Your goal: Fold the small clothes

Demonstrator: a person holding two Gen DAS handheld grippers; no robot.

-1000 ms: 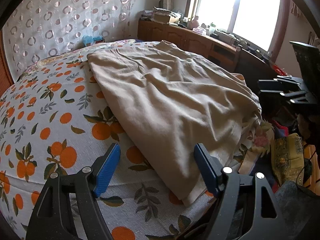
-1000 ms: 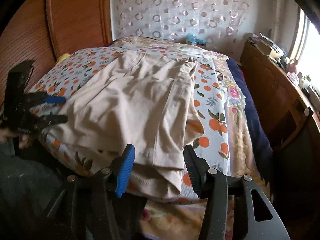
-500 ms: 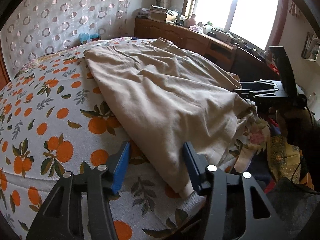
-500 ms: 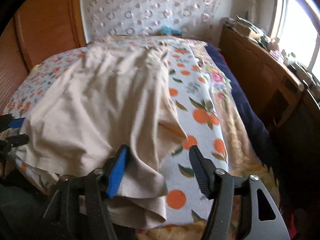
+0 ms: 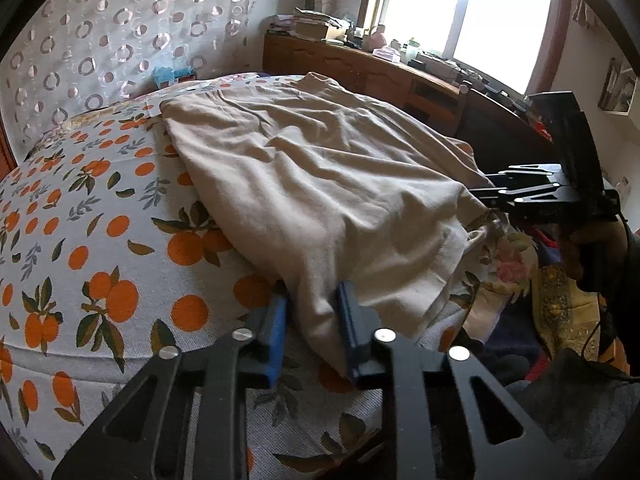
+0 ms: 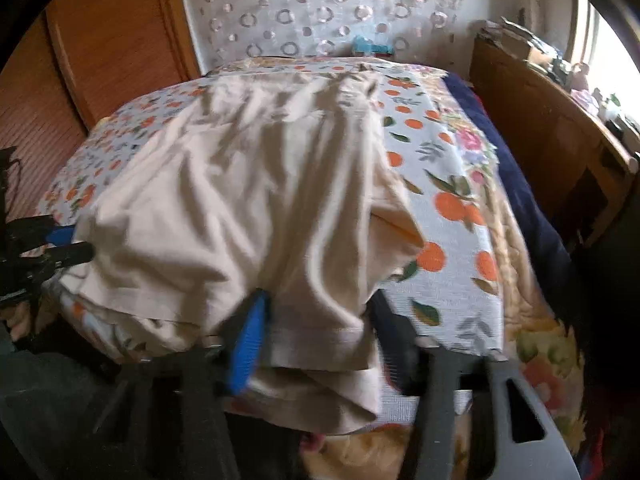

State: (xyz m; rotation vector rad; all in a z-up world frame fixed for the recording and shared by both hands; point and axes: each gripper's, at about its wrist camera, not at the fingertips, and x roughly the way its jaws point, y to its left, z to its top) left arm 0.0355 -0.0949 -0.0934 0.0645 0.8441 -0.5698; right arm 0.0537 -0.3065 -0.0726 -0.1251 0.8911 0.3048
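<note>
Both tongs had just been narrowing on the beige shirt (image 5: 320,184) — the left gripper (image 5: 310,326) pinched a bunched near corner, while the right gripper (image 6: 316,332) straddled the other hem corner, though blur hid any contact. Spread on the orange-print bedspread (image 5: 80,240), the shirt ran lengthwise from 6 toward 12 o'clock — hem nearest.

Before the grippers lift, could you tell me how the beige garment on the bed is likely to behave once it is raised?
The beige garment will probably hang limp: it already lies in soft wrinkles and droops over the bed's edge. It looks thin, so likely light. The left gripper and right gripper have just been closing with its hem between them; the unheld middle would probably sag.
</note>
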